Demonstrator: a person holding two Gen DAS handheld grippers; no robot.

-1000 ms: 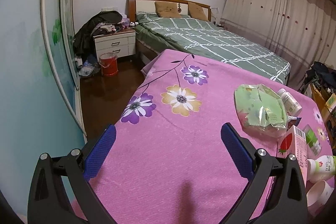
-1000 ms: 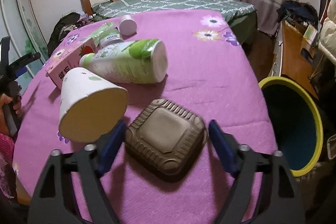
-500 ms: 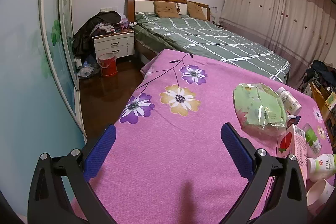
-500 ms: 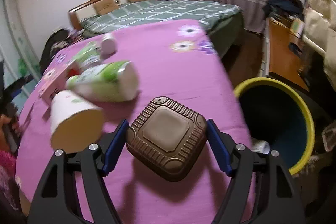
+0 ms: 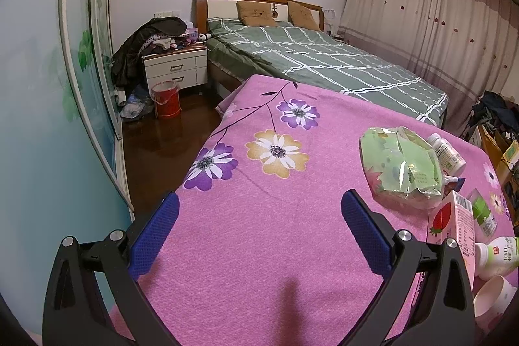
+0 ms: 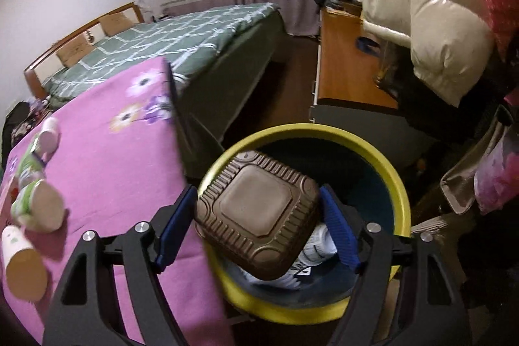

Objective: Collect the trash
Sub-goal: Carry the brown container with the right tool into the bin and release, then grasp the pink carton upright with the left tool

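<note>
In the right wrist view a brown ribbed square container [image 6: 256,213] hangs tilted over the yellow-rimmed bin [image 6: 382,151]. It sits between the jaws of my right gripper [image 6: 258,189], which are opening; the pads look just clear of its sides. White rubbish lies in the bin below. On the pink flowered cloth [image 6: 107,171] lie a paper cup [image 6: 21,261] and a green-white bottle [image 6: 39,209]. My left gripper [image 5: 259,195] stands open over bare cloth, empty. To its right lie a green pouch [image 5: 402,171], a pill bottle [image 5: 446,151], a strawberry carton [image 5: 454,222] and a cup [image 5: 493,294].
A green checked bed [image 5: 318,64] stands behind the table, with a white nightstand [image 5: 176,70] and a red bucket [image 5: 166,99] on the dark floor to its left. Beyond the bin are a wooden desk [image 6: 343,64] and a cream puffy jacket [image 6: 431,5].
My right gripper has swung right with the brown container, from the pink cloth to above the bin, rolling as it went, and its jaws have widened. The left gripper has stayed put.
</note>
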